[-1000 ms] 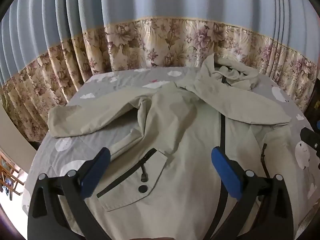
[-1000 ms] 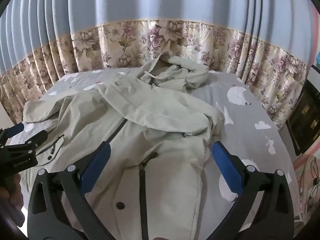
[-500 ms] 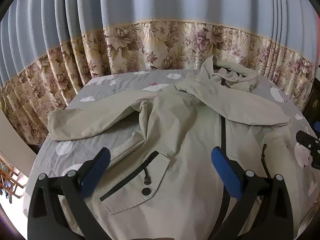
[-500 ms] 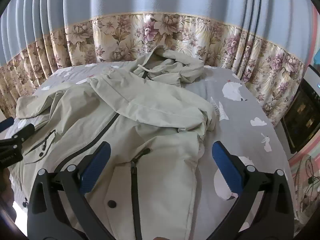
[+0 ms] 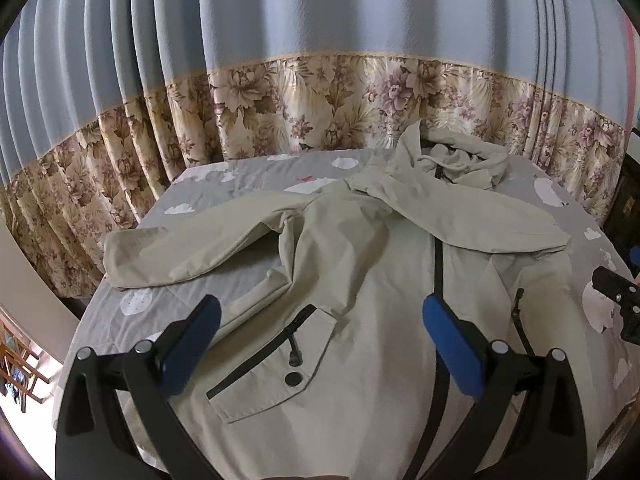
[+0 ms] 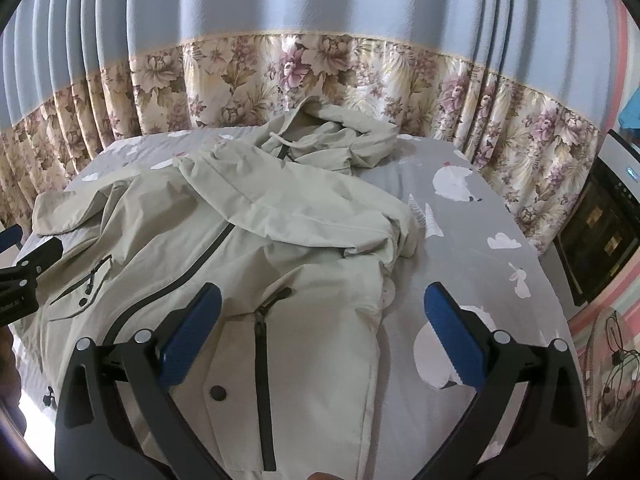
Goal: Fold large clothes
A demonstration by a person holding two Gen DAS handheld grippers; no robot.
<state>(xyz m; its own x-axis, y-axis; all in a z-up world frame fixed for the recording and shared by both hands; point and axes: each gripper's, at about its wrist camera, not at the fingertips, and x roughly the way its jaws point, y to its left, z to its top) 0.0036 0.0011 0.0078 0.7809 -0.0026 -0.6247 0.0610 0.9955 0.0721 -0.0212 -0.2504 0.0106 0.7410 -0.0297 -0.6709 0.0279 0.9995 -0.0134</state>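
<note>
Both your grippers, left (image 5: 320,330) and right (image 6: 320,330), hover spread wide and hold nothing, above the beige jacket (image 5: 360,280) lying front-up on the grey bedsheet (image 6: 480,280), one sleeve (image 6: 304,208) folded across its chest.

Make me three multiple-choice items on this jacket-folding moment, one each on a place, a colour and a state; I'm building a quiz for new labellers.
1. Where does the jacket's hood lie?
A. at the far end, near the curtain
B. under the left gripper
C. off the bed

2. What colour is the jacket?
A. navy
B. pale beige-green
C. red

3. How are the left gripper and right gripper?
A. both shut on cloth
B. one shut
C. both open, holding nothing

Answers: 1 A, the hood is bunched before the floral curtain; 2 B, the fabric is light khaki; 3 C, the jaws stand wide apart above the jacket.
</note>
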